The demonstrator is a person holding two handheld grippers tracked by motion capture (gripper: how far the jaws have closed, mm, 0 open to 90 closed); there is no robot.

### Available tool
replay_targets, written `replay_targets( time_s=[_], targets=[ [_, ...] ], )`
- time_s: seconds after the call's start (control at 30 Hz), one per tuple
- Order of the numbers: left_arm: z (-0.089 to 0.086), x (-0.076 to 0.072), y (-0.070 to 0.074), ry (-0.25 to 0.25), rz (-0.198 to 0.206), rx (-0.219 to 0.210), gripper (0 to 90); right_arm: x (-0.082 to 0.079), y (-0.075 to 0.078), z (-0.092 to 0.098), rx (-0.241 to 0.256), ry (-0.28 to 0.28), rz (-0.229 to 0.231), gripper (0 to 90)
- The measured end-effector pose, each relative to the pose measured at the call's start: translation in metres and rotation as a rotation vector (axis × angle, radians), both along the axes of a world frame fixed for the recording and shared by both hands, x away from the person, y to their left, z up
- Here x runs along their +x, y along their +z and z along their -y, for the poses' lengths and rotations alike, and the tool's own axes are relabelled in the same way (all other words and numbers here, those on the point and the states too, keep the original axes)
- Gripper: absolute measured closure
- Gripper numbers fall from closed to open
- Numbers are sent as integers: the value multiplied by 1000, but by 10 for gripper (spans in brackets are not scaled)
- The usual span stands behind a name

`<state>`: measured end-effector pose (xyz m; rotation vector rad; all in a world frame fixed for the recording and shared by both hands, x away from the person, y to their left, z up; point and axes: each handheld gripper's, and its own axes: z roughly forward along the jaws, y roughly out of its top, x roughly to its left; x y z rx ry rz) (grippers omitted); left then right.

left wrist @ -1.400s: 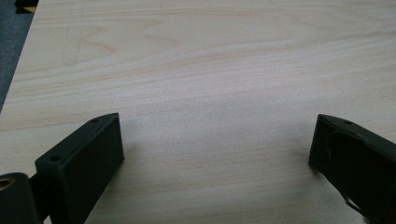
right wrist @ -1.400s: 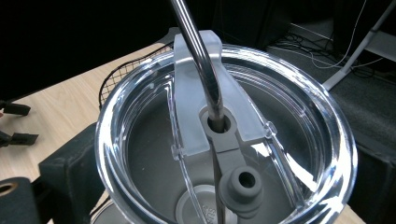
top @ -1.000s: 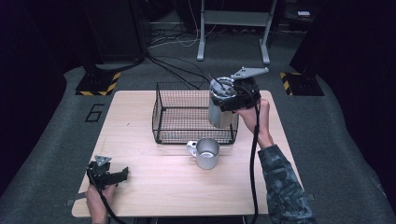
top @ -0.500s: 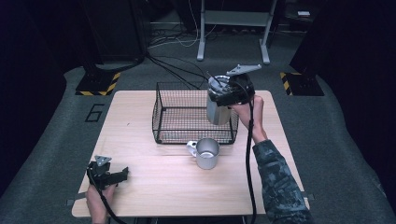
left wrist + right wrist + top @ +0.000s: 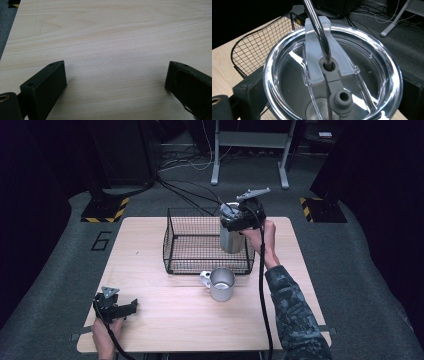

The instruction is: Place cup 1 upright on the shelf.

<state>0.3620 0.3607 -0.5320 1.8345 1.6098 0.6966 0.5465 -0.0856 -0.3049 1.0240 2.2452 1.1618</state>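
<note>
Right gripper [image 5: 239, 222] jaws clasp steel tumbler [image 5: 231, 236], clear lid; left gripper [image 5: 116, 308] jaws released.

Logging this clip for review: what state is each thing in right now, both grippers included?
Tumbler: upright, lidded, metal straw through the lid, held at the wire basket's right end.
Right gripper: shut on the tumbler.
Left gripper: open, fingers spread over bare table.
Mug: upright, nothing visible inside, standing free in front of the basket.
Wire basket: upright, open-topped.
</note>
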Motion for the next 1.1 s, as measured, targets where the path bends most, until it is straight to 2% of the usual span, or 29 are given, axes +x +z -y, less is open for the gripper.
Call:
replay_targets(
  time_s=[0.5, 0.63, 0.67, 0.77, 1.1],
  targets=[
    [0, 0, 0, 0, 0, 0, 32, 16, -14, -8, -13, -12, -35, 32],
    [0, 0, 0, 0, 0, 0, 32, 22, -20, -9, -34, 1, -34, 32],
    [0, 0, 0, 0, 0, 0, 32, 22, -22, -12, -18, -21, -52, 32],
    [0, 0, 0, 0, 0, 0, 32, 25, -25, -11, -30, -14, -48, 32],
    [0, 0, 0, -1, 0, 0, 33, 32, -41, -14, -43, -43, -80, 32]
  ],
)
